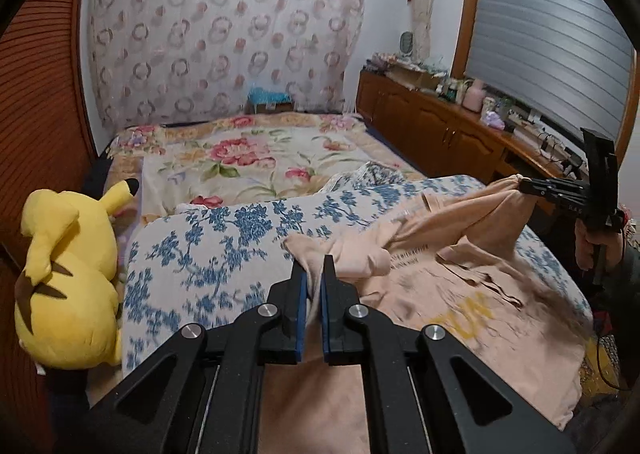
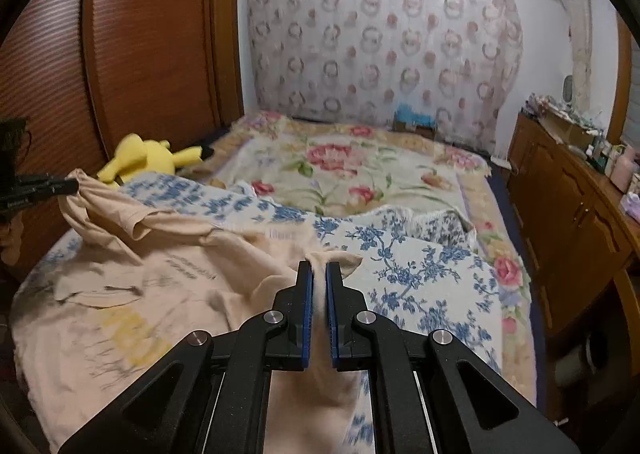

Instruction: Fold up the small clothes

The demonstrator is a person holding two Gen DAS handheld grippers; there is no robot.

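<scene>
Fabric fills both sets of jaws: your left gripper point(image 1: 314, 278) is clamped on a pinched fold of the pale peach cotton T-shirt point(image 1: 460, 294), the cloth squeezed between its blue-lined pads, and your right gripper point(image 2: 319, 274) is clamped the same way on another edge of that shirt, a little peak of cloth poking out past its tips. From the left wrist view you can see the right gripper off to the side with the shirt drawn up to it in a taut gather, your hand point(image 1: 596, 250) wrapped around its handle. Between the two grips the shirt hangs slack and rumpled, its lower part spread over the white quilt with blue flower print point(image 1: 208, 250), with faded yellow lettering showing on the front. The quilt lies on a bed covered by a cream blanket with red roses point(image 1: 240, 162). A yellow plush toy with black-tipped ears point(image 1: 68, 274) rests at the bed's edge beside the wooden slatted wardrobe point(image 2: 152, 38). A brown wooden cabinet point(image 1: 432, 126) runs along the other side
</scene>
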